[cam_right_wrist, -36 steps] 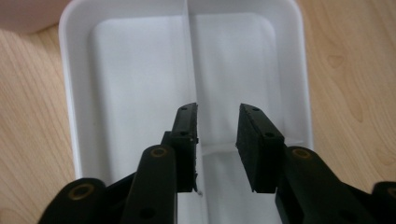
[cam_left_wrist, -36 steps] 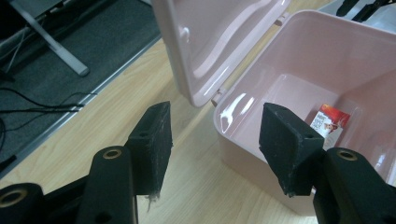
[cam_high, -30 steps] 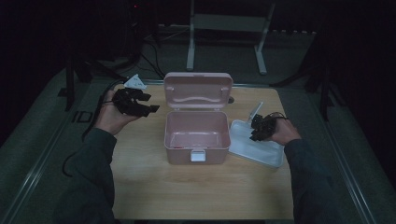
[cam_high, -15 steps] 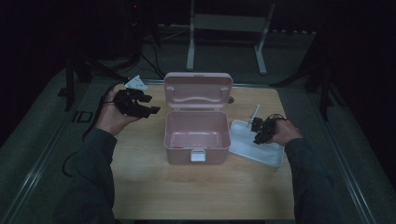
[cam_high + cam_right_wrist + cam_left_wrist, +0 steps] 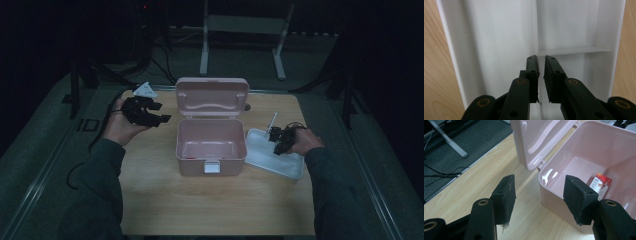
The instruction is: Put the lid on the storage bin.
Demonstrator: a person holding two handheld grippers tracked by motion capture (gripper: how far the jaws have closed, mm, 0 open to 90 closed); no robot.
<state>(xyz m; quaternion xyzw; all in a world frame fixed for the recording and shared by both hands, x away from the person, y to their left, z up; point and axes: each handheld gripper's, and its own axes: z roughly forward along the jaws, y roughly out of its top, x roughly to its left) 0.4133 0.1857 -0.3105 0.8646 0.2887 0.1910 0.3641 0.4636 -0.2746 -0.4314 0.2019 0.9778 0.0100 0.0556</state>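
Observation:
A pink box (image 5: 210,145) stands open at the table's middle, its lid (image 5: 212,97) tipped back. In the left gripper view a small red and white packet (image 5: 600,183) lies on the floor of the box (image 5: 554,192). My left gripper (image 5: 162,112) hovers left of the box, open and empty (image 5: 539,197). A white divided tray (image 5: 265,155) lies right of the box. My right gripper (image 5: 277,142) points down into it, and its jaws (image 5: 541,65) are pinched on the thin upright divider of the tray (image 5: 486,50).
The wooden table (image 5: 215,200) has bare room in front of the box and at the left. A thin white stick (image 5: 271,122) leans by the tray's far edge. Metal stand legs (image 5: 240,45) and cables lie on the dark floor beyond.
My right gripper has shifted slightly down and left over the tray. The left gripper has stayed where it was, open.

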